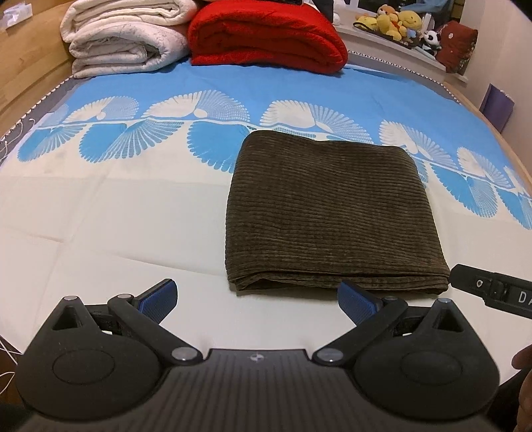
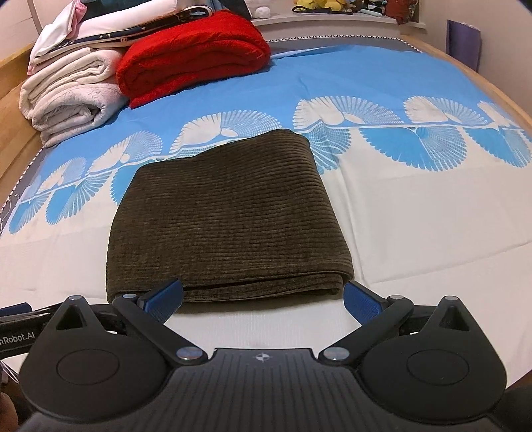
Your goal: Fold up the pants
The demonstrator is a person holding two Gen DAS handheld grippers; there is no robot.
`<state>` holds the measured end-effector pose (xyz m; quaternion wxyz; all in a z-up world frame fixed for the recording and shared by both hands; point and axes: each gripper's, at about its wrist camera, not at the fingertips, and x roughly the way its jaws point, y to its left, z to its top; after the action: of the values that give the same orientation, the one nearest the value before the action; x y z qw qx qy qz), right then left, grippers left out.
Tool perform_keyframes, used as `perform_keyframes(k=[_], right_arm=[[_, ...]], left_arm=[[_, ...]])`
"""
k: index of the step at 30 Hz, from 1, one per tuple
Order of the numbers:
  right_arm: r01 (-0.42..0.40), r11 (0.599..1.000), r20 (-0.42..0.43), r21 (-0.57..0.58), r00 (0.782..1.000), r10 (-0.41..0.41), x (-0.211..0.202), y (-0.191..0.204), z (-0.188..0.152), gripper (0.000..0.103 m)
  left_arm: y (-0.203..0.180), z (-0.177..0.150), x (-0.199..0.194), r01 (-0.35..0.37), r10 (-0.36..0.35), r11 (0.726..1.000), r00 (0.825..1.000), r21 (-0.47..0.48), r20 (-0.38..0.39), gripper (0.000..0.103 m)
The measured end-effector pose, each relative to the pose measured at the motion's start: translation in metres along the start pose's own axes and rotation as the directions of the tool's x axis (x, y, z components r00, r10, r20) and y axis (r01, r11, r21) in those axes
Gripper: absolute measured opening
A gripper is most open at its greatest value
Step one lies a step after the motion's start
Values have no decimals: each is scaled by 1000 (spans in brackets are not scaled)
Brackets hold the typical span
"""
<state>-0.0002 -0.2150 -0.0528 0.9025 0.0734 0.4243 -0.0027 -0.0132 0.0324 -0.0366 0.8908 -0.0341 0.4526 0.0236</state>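
Observation:
Dark olive-brown corduroy pants (image 1: pixel 329 212) lie folded into a neat rectangle on the bed; they also show in the right wrist view (image 2: pixel 226 216). My left gripper (image 1: pixel 257 295) is open and empty, low over the sheet just in front of the pants' near left corner. My right gripper (image 2: pixel 262 297) is open and empty, its blue pads (image 2: pixel 164 299) spread at either side of the folded near edge. The right gripper's body (image 1: pixel 492 287) shows at the right edge of the left wrist view.
The bed has a blue and cream patterned sheet (image 1: pixel 99 206). A folded white blanket (image 1: pixel 123 36) and a folded red blanket (image 1: pixel 269 36) lie at the far side. Stuffed toys (image 1: pixel 399 23) sit on a shelf behind. A wooden frame (image 2: pixel 13 99) borders the bed.

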Motion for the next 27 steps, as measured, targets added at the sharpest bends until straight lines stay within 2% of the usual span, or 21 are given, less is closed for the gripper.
perform_keyframes(k=[27], right_arm=[[-12,1000,1,-12,1000,12,-3,-1,0,102]], left_arm=[[-11,0,0,23,-24,999,1000,30,8,103]])
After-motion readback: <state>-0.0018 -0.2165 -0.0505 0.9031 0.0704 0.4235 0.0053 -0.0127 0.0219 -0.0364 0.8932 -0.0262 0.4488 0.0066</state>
